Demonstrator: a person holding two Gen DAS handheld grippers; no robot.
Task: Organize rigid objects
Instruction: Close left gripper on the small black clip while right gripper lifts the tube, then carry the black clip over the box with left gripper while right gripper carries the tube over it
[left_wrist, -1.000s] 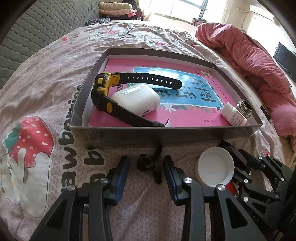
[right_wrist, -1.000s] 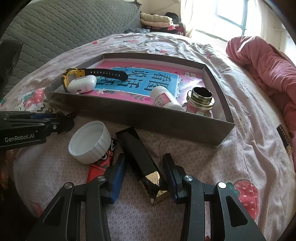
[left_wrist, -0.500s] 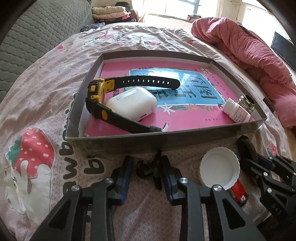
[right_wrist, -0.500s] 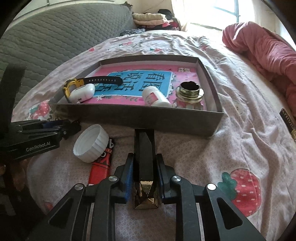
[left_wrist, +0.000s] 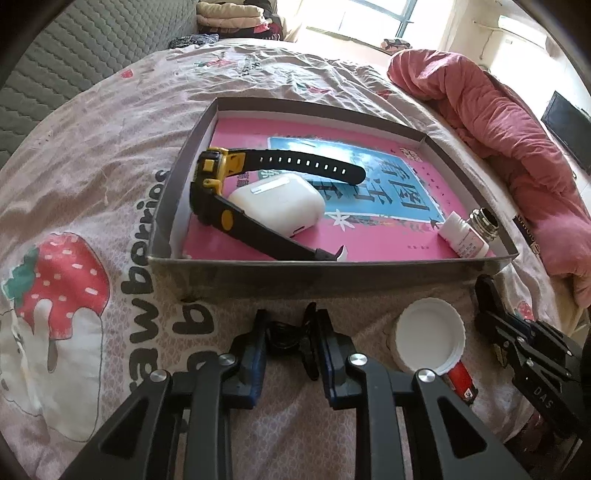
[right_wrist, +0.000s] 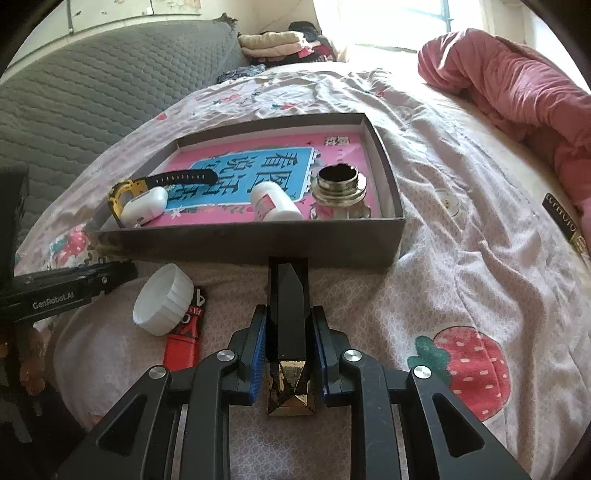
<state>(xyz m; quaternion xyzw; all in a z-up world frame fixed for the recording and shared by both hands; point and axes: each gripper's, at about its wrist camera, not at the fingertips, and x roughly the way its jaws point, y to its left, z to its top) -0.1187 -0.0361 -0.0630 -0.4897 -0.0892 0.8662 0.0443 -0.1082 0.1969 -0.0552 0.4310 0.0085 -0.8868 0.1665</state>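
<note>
A grey shallow box (left_wrist: 332, 267) (right_wrist: 240, 242) on the bed holds a black-and-yellow watch (left_wrist: 221, 192), a white earbud case (left_wrist: 277, 203), a small white bottle (left_wrist: 463, 238) and a glass jar (right_wrist: 338, 188). My left gripper (left_wrist: 290, 341) is shut on a small black clip (left_wrist: 284, 338) lying on the sheet before the box. My right gripper (right_wrist: 288, 332) is shut on a long black bar with a gold end (right_wrist: 290, 332), held level and pointing at the box wall. A white cap (left_wrist: 428, 339) (right_wrist: 162, 304) and a red tube (right_wrist: 184, 336) lie between the grippers.
The pink strawberry-print sheet (right_wrist: 461, 258) covers the bed. A rumpled pink quilt (left_wrist: 498, 122) lies at the right. A grey padded headboard (right_wrist: 92, 92) is at the left, folded clothes (right_wrist: 277, 44) at the back. The right gripper shows in the left wrist view (left_wrist: 524, 354).
My right gripper closed on the black bar and lifted it straight, toward the box. My left gripper closed around the black clip and came closer to the box.
</note>
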